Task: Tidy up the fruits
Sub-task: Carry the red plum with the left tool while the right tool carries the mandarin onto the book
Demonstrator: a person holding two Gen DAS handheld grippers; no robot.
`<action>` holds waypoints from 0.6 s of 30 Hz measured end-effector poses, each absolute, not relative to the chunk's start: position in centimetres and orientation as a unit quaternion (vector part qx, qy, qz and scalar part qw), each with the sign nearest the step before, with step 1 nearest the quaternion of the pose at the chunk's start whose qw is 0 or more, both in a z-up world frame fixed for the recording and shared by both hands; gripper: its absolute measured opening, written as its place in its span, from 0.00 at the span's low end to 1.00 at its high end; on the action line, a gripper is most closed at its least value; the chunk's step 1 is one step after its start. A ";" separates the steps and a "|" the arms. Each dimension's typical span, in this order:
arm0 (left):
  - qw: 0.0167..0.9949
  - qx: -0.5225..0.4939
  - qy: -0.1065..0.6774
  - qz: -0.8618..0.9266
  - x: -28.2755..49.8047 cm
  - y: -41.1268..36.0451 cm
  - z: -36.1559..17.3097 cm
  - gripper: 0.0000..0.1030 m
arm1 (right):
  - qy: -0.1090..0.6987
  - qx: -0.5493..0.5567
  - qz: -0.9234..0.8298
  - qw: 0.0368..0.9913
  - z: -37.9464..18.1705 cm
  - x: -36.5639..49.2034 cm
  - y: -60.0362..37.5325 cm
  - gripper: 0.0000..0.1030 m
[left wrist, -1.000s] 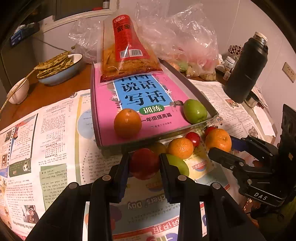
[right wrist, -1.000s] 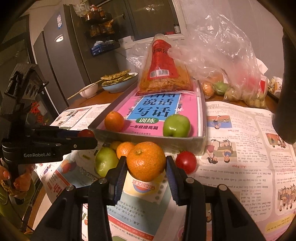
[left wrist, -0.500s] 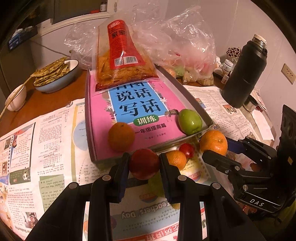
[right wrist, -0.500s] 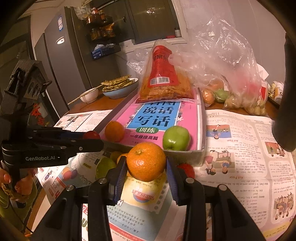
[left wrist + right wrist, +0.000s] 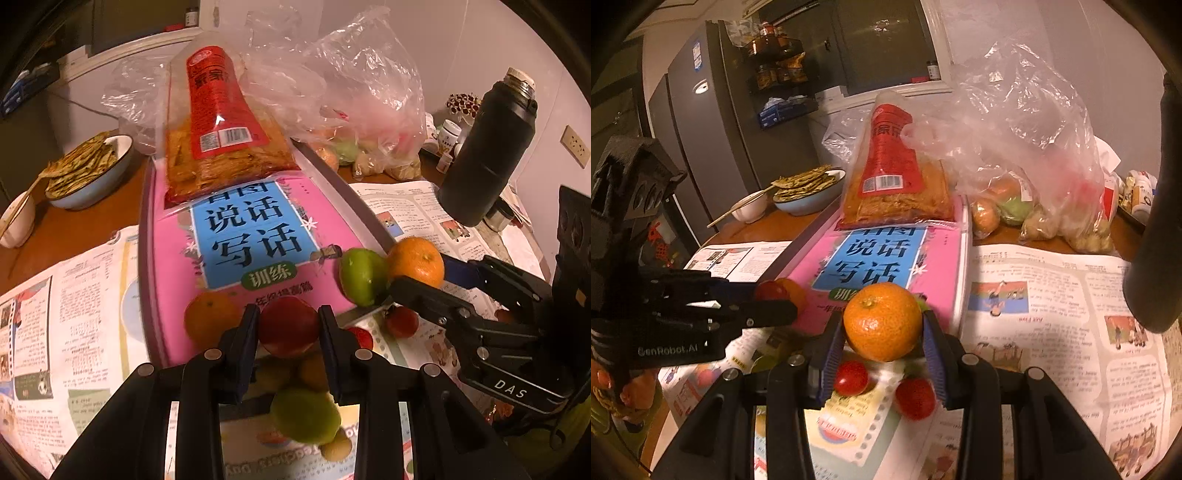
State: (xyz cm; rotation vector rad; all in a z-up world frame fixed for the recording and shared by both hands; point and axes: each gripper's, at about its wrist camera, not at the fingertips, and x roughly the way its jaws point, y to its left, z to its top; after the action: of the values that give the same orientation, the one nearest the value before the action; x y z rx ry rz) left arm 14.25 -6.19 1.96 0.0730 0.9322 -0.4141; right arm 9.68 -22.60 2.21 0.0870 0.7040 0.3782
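Left tool clamped on red apple, held over tray front edge. Right tool clamped on orange, beside green apple at tray corner.

A home kitchen: behind the newspaper-covered table stood a grey refrigerator, with a bowl of flatbreads and bagged produce on it.

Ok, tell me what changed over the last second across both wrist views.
Both hand-held grippers rose and advanced toward the grey tray lined with a pink book. The left hand-held gripper carried its round red apple from the newspaper up to the tray's front edge; the right hand-held gripper brought its orange tangerine alongside. Both grips unchanged; the tray's orange and green apple stayed.
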 end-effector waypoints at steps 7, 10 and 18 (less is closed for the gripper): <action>0.866 0.038 0.458 -0.197 16.3 -7.6 1.1 0.32 | 0.345 0.042 0.178 0.920 2.3 12.8 -23.0 0.41; 0.864 0.039 0.462 -0.195 16.9 -8.0 0.6 0.32 | 0.349 0.045 0.175 0.919 2.0 14.0 -23.2 0.41; 0.857 0.044 0.474 -0.199 17.9 -8.9 -0.9 0.32 | 0.361 0.051 0.171 0.915 1.2 16.4 -23.5 0.41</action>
State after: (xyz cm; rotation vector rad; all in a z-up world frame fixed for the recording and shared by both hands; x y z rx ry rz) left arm 17.85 -8.85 -0.86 0.0933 0.9958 -0.4178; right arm 16.39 -23.46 1.17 0.1059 0.7425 0.3519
